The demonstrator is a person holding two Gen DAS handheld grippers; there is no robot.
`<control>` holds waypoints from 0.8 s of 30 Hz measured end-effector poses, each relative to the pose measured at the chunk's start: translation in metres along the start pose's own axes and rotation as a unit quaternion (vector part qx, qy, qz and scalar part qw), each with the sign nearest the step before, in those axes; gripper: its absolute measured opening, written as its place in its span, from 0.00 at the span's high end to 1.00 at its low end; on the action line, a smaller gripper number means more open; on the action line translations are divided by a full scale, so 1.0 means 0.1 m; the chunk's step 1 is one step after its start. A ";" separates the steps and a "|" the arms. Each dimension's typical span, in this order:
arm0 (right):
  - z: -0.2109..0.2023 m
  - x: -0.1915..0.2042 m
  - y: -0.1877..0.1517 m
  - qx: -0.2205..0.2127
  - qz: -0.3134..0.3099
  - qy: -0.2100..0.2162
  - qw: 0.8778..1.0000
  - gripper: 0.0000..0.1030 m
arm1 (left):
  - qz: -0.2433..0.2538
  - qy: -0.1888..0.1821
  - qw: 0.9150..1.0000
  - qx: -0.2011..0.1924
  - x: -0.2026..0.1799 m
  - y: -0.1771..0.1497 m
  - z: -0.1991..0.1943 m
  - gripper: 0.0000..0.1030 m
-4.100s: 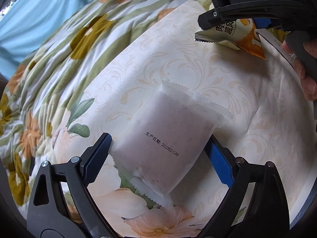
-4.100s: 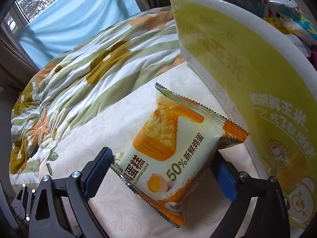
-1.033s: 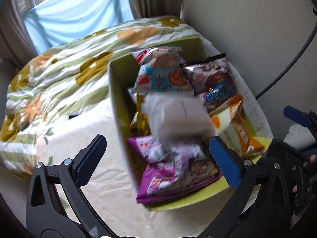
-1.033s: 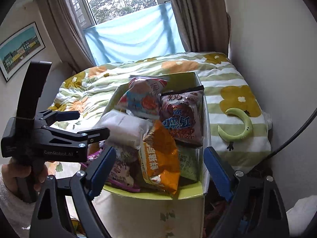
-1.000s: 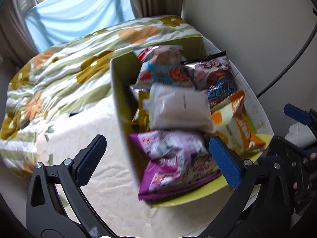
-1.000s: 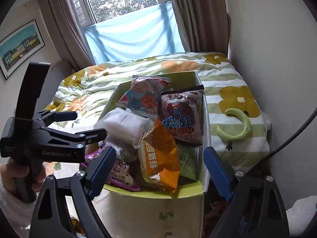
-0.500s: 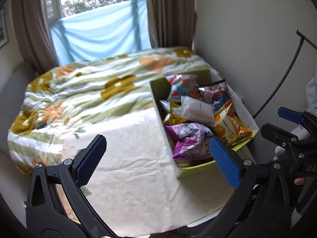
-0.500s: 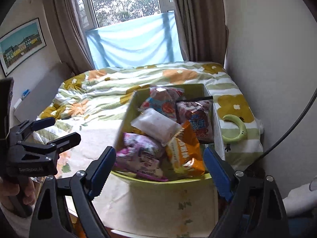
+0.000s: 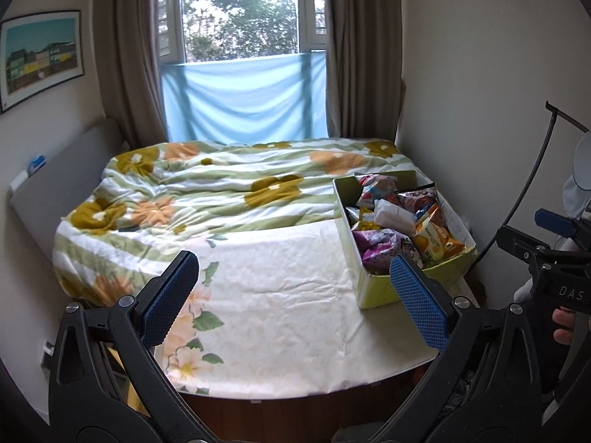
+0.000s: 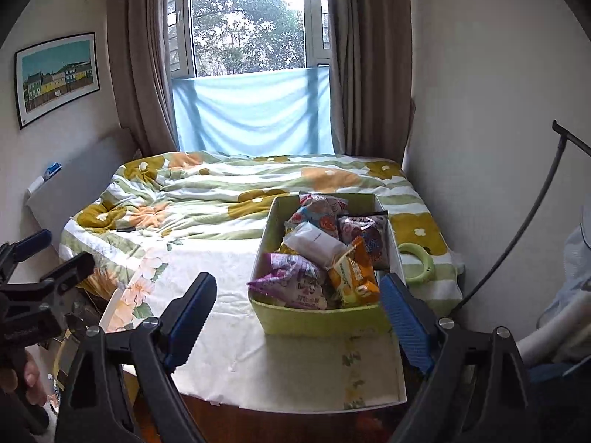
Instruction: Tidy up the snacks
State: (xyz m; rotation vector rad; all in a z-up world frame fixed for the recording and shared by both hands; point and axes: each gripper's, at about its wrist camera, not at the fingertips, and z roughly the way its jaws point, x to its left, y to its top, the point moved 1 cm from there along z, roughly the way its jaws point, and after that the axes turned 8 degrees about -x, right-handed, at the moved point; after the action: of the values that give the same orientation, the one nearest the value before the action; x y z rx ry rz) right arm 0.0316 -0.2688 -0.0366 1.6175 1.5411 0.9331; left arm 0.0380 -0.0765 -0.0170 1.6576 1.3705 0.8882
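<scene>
The yellow-green snack box [image 10: 317, 323] sits on the tabletop [image 10: 229, 336], filled with packets. The right hand-held gripper [image 10: 295, 317] hangs released and empty, the box straight ahead at twelve o'clock between its fingers. The left hand-held gripper [image 9: 295, 297] is likewise spread and empty, with the box [image 9: 373, 291] at about two o'clock.

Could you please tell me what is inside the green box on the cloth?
The green box holds snack packets: white packet on top, purple bag, orange cake packet. Anything beneath them is hidden.
</scene>
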 end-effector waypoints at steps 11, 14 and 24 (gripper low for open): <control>-0.22 0.03 -0.16 -0.005 0.009 -0.013 1.000 0.15 | 0.003 0.000 1.000 -0.008 -0.02 -0.11 -0.21 0.01; -0.22 0.02 -0.15 -0.006 0.013 -0.014 1.000 0.15 | 0.003 -0.002 1.000 -0.009 -0.04 -0.10 -0.19 0.01; -0.20 0.03 -0.14 -0.009 0.011 -0.014 1.000 0.15 | -0.001 -0.006 1.000 -0.017 -0.06 -0.08 -0.19 0.01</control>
State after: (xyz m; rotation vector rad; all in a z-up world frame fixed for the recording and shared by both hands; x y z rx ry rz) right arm 0.0078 -0.2649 -0.0389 1.6312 1.4956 0.9291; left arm 0.0166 -0.0789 -0.0161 1.6334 1.3421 0.8932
